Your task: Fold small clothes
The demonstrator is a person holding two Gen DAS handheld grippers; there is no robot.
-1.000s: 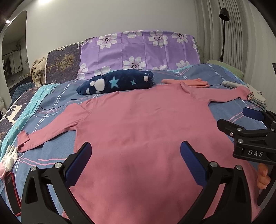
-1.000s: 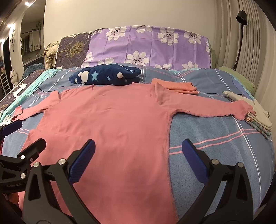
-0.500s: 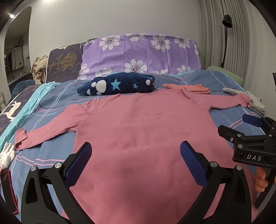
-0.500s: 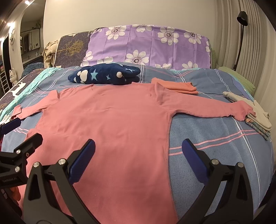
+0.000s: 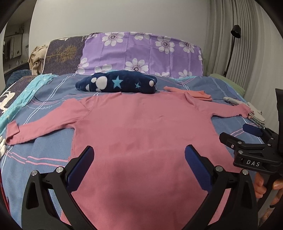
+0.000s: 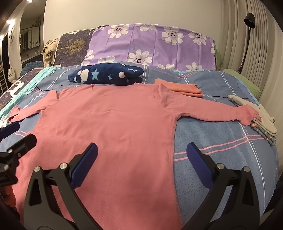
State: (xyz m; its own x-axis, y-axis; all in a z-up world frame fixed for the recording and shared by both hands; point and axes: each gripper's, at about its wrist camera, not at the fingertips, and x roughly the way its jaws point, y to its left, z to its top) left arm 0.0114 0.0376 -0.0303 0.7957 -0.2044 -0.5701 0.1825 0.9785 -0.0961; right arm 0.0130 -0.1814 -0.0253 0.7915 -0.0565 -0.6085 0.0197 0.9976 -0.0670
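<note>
My bed [image 5: 53, 99] has the purple flower pillow [image 5: 141, 53] at the head, a navy star blanket [image 5: 118, 84] below it, black lamp [image 6: 249, 19] by the curtains.

wall [image 5: 123, 16]: plain pale | curtain [image 5: 247, 44]: pleated, right | lamp [image 6: 249, 18]: black | bed [image 6: 221, 141]: blue plaid

- Left gripper [image 5: 138, 165]: black angular frame, silver screws, ribbed blue pads [image 5: 198, 169].
- Right gripper [image 6: 141, 162]: identical build; white "DAS" lettering shows at 3 o'clock in the left view.
- Bare fingers [image 5: 259, 187] grip its handle.
</note>
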